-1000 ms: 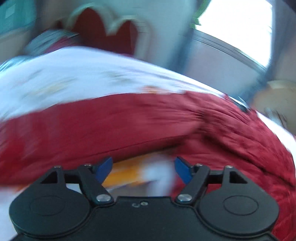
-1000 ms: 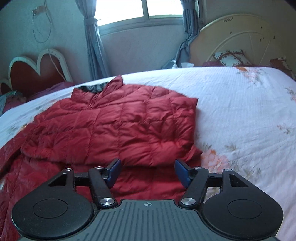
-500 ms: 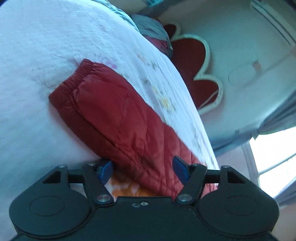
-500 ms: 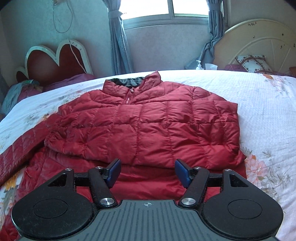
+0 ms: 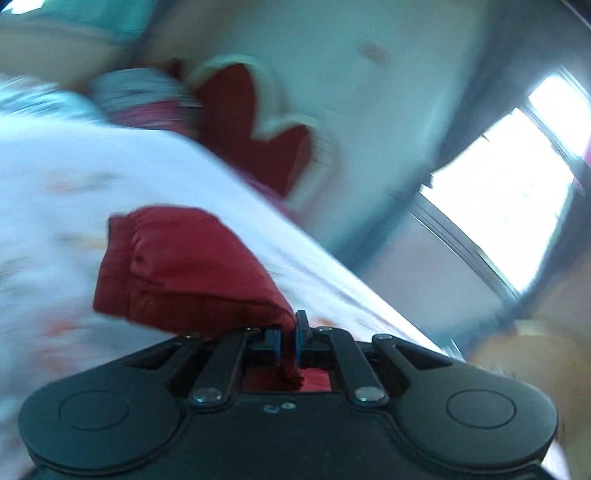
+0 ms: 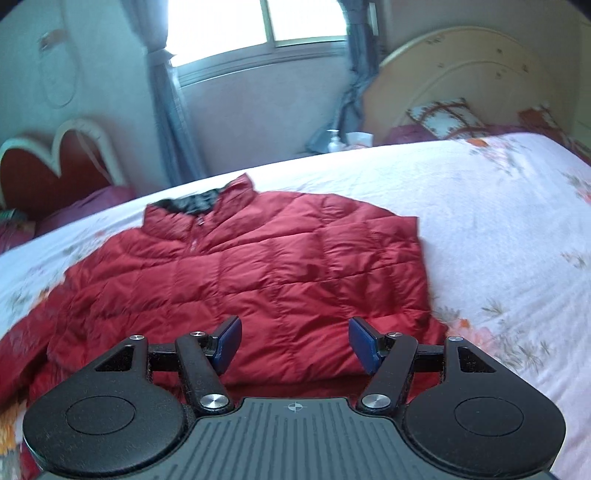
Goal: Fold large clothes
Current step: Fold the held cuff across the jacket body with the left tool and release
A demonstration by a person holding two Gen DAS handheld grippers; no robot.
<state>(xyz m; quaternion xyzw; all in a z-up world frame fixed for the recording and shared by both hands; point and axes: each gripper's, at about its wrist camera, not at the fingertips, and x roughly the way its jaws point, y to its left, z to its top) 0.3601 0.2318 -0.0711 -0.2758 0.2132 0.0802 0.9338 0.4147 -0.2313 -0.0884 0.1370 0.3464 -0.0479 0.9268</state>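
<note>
Left gripper (image 5: 289,341): blue pads drawn together on a fold of the red sleeve (image 5: 177,269), with red cloth bunched behind them in the gap. The cuff end of the sleeve juts forward and left of the fingers, over the white flowered bedsheet (image 5: 74,177). The left view is smeared; whether the cuff rests on the sheet or hangs above it cannot be told.

Right gripper (image 6: 294,343): fingers spread wide, nothing between them, poised above the lower part of the red jacket (image 6: 258,273), not seen to touch it.

Jacket: quilted, laid flat on the bedsheet (image 6: 498,229), dark-lined collar (image 6: 195,203) at the far end. Its right side is folded in to a straight edge, and beyond that edge the sheet runs bare to the bed's right side. On the left, red cloth trails off toward the frame edge.

Right view only: whole jacket body, pale round headboard (image 6: 461,77) with patterned cushion (image 6: 443,116), window (image 6: 258,22), grey curtain (image 6: 166,110).

Both views: red heart-shaped headboard (image 5: 258,125) beyond the bed's far left edge.
</note>
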